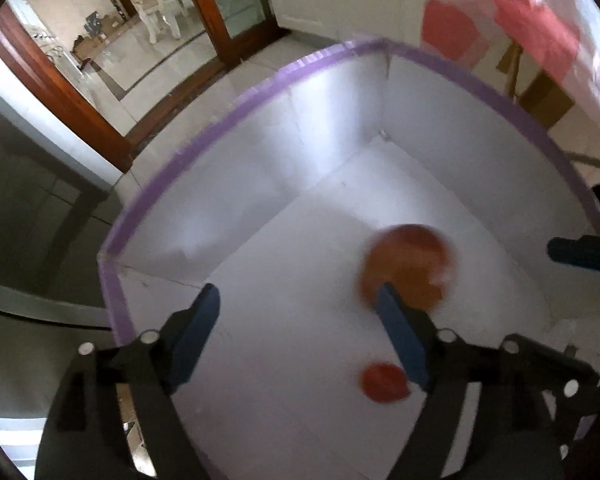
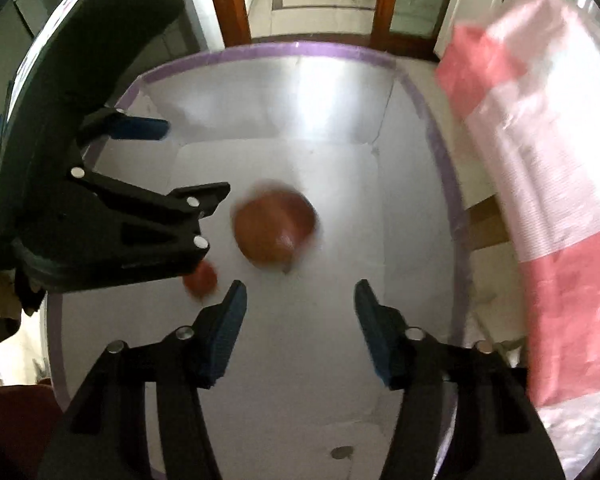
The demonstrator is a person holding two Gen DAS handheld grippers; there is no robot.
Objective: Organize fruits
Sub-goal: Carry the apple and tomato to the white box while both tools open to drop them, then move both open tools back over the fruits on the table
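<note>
The scene is a white box (image 2: pixel 420 240) with a purple rim, and both grippers point down into it.

In the right wrist view, from left to right: the left gripper (image 2: pixel 188 164) enters from the left edge of the box, its jaws wide apart and with nothing between them. Just below it, near the left wall, lies a small red fruit (image 2: pixel 200 278), partly hidden under that gripper. Next, about the middle of the box floor, is the big reddish-brown fruit (image 2: pixel 275 230); it is blurred. It looks nearly round, so no long axis can be told. Then comes the bare floor and the right wall, and outside it a pink and white bag (image 2: pixel 540 200).

The right gripper (image 2: pixel 300 300) hangs over the near part of the floor, its jaws moderately open and empty. The big fruit lies straight ahead of them, a little to the left of their centre line, and apart from both pads.

In the left wrist view the big fruit (image 1: pixel 408 268) lies beyond the right jaw of the left gripper (image 1: pixel 300 300), not between the jaws. The right gripper seems better placed for it.
</note>
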